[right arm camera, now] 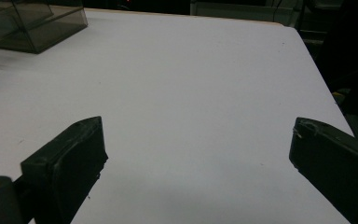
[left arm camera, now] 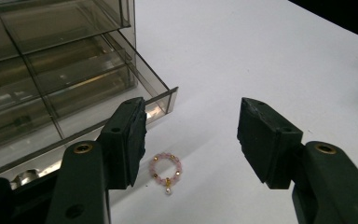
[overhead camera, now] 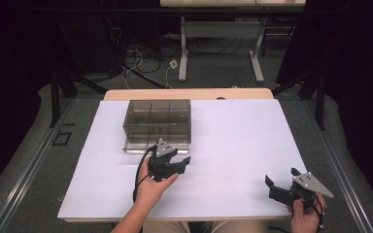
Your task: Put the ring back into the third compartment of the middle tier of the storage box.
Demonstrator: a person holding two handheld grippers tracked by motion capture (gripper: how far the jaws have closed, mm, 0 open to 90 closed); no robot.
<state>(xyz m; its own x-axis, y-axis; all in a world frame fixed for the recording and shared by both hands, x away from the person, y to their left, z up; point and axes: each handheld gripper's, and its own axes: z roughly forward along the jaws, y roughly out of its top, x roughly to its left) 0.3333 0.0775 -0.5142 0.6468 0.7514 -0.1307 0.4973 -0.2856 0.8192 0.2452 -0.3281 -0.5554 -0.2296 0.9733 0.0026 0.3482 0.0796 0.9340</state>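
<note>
A small ring of pink beads with gold spacers and a white pearl drop lies on the white table. It sits low between the jaws of my left gripper, close to the left jaw; the gripper is open and holds nothing. A smoky clear drawer box stands at the back left of the table, its lowest drawer pulled out a little beside the ring. In the high view my left gripper hovers just in front of the box. My right gripper is open near the front right corner, over bare table.
The drawer box is far to the left of the right gripper. The table's right edge and front edge are close to the right hand. Behind the table, cables and another table's legs are on the floor.
</note>
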